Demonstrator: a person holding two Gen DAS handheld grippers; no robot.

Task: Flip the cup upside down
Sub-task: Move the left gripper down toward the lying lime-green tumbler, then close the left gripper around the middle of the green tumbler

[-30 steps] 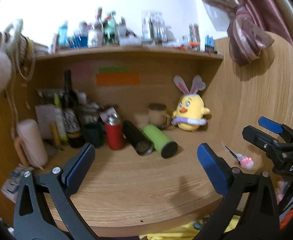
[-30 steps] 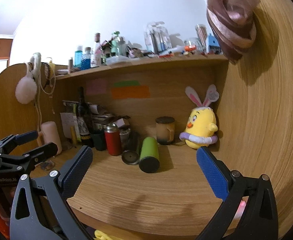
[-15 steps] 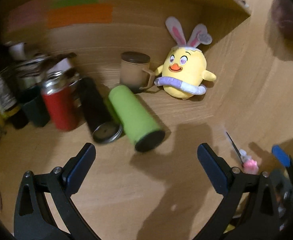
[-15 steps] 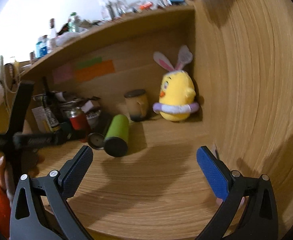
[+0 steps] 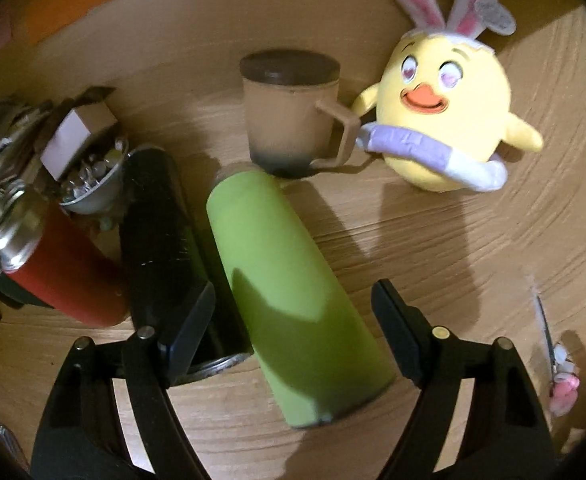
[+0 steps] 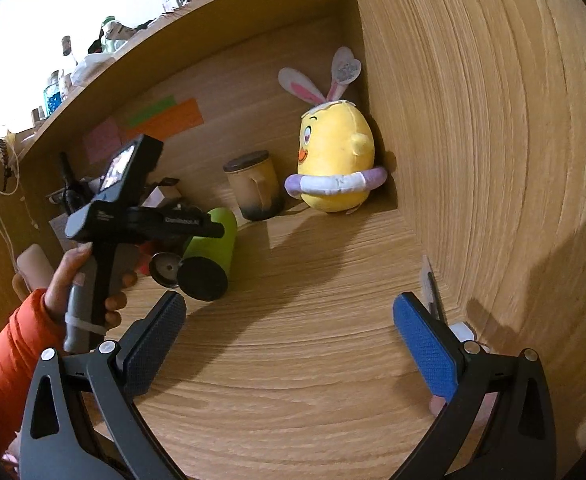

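Observation:
A green cup lies on its side on the wooden shelf, its dark end toward me; it also shows in the right wrist view. My left gripper is open and straddles the cup, one finger on each side, with gaps to both. In the right wrist view the left gripper's body hangs over the cup and hides its fingers. My right gripper is open and empty over bare shelf, to the right of the cup and nearer the front.
A black flask lies against the cup's left side, a red can beyond it. A lidded tan mug and a yellow plush chick stand behind. The wooden side wall is on the right.
My left gripper has moved forward and down, from well back of the shelf to straddling the green cup. My right gripper has moved rightward toward the side wall.

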